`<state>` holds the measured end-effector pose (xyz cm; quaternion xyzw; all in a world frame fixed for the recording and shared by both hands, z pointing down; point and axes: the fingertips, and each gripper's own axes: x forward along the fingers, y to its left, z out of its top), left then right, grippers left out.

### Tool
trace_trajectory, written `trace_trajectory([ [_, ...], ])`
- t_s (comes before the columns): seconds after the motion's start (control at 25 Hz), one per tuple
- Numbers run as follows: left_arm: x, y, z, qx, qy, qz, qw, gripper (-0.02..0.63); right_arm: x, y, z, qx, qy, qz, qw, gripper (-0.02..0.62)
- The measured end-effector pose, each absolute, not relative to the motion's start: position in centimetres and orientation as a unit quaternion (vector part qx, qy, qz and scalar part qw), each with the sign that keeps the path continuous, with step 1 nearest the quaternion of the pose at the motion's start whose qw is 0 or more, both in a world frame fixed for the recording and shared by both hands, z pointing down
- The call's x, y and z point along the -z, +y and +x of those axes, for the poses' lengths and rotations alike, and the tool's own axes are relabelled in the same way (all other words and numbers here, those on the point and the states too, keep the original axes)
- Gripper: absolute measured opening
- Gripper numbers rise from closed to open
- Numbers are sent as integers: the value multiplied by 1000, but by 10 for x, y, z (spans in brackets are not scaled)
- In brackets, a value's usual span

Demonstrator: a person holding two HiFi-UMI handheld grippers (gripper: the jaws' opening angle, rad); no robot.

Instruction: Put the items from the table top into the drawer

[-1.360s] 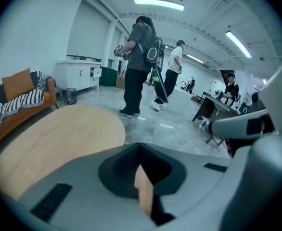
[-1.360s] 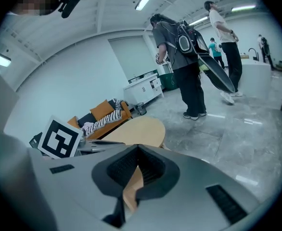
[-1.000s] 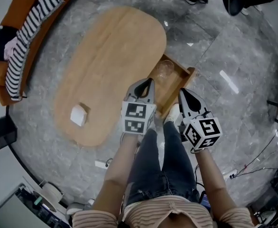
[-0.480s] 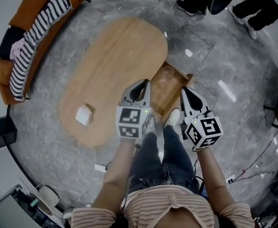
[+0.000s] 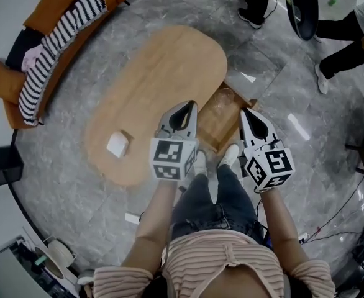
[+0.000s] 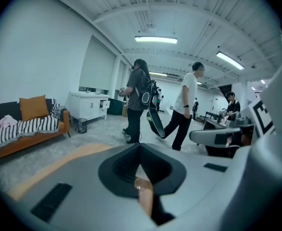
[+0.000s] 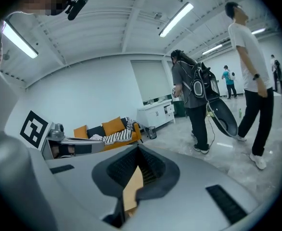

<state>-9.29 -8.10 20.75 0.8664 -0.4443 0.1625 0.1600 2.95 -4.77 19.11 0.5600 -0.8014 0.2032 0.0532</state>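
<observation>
Beneath both grippers lies an oval wooden table (image 5: 163, 67) on a grey marble floor (image 5: 70, 197). Your left gripper (image 5: 189, 105) has its jaws pressed together with nothing between them. Your right gripper (image 5: 244, 112) is likewise closed and empty.

A small white box (image 5: 118, 144) sits on the table top, well off to the left of the left gripper. An open drawer (image 5: 213, 129) lies between the two grippers, below their tips, with a clear glass (image 5: 224, 96) at its far end. An orange sofa (image 5: 5, 89) with a striped cloth (image 5: 54, 42) stands far to the left.

The head view shows the box; neither gripper view does. Ahead of its jaws, the left gripper view shows a person with a backpack (image 6: 141, 93), a person in a white shirt (image 6: 188, 97), a white cabinet (image 6: 89, 106) and a ceiling strip light (image 6: 155, 39), none of which the head view shows whole. Through their jaw gaps, both gripper views show only a sliver of wood.
</observation>
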Motion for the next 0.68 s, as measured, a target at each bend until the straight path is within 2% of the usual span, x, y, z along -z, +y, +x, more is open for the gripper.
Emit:
trace_trajectory([
  [0.68, -160, -44, -144, -115, -458, 871, 135, 14, -143, -22, -14, -152, -816, 557, 29, 8],
])
